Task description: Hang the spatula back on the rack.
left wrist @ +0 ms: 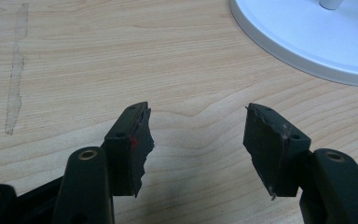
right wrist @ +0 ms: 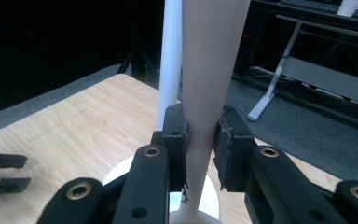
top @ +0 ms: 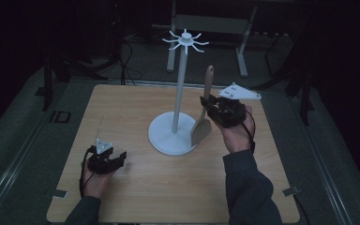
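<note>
High view: the right gripper holds a wooden spatula upright by its handle, blade down, just right of the white hook stand at mid-worktop. The left gripper rests near the left edge. To hang the spatula well, lift until the handle end reaches a hook on the stand's crown.

Left gripper view: fingers spread, nothing between them, above bare wood; the stand's base lies far right.

Right gripper view: fingers pinch the spatula's handle, the pole just behind. Keep the handle vertical and clear of the pole.
</note>
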`<state>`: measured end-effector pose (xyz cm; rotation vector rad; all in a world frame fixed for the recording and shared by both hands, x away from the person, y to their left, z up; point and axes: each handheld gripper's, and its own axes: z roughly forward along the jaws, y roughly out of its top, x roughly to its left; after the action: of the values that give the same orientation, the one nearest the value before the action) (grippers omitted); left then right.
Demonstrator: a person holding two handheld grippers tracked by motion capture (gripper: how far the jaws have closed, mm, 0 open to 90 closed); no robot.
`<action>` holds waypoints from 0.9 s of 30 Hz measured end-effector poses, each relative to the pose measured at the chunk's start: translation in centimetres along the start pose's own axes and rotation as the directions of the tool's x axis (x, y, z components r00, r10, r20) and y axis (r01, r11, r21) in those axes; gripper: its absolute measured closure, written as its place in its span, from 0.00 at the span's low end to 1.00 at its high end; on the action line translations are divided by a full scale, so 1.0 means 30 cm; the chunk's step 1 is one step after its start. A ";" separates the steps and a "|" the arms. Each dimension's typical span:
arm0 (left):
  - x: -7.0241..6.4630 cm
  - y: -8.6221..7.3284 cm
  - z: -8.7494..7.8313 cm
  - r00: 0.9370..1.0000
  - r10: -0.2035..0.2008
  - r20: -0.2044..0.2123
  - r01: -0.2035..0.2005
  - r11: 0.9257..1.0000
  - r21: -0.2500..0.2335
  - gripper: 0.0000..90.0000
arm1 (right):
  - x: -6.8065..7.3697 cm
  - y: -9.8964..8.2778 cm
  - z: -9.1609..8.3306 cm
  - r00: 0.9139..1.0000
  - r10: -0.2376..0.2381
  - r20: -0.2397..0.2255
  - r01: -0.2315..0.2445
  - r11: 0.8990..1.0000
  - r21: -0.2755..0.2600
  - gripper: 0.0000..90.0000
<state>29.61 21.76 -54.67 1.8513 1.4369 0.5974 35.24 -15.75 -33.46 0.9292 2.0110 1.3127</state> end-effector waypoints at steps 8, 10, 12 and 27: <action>0.002 0.000 0.000 1.000 -0.002 0.000 0.002 1.000 -0.001 0.46 | -0.018 0.059 0.016 1.000 0.006 -0.019 -0.006 1.000 -0.009 0.84; 0.003 0.000 0.000 1.000 0.000 0.000 0.000 1.000 -0.001 0.46 | -0.022 0.072 0.023 1.000 0.009 -0.018 -0.009 1.000 -0.001 0.84; 0.003 0.000 0.000 1.000 -0.002 0.000 0.002 1.000 -0.002 0.46 | -0.024 0.081 0.030 0.999 0.019 -0.029 -0.019 1.000 0.002 0.84; 0.005 0.000 -0.002 1.000 -0.003 -0.002 0.003 1.000 -0.002 0.46 | -0.031 0.122 0.082 0.999 0.028 -0.034 -0.026 0.999 0.043 0.84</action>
<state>29.60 21.91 -54.65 1.8472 1.4398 0.5987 38.58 -14.12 -30.87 0.9629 2.0667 1.3129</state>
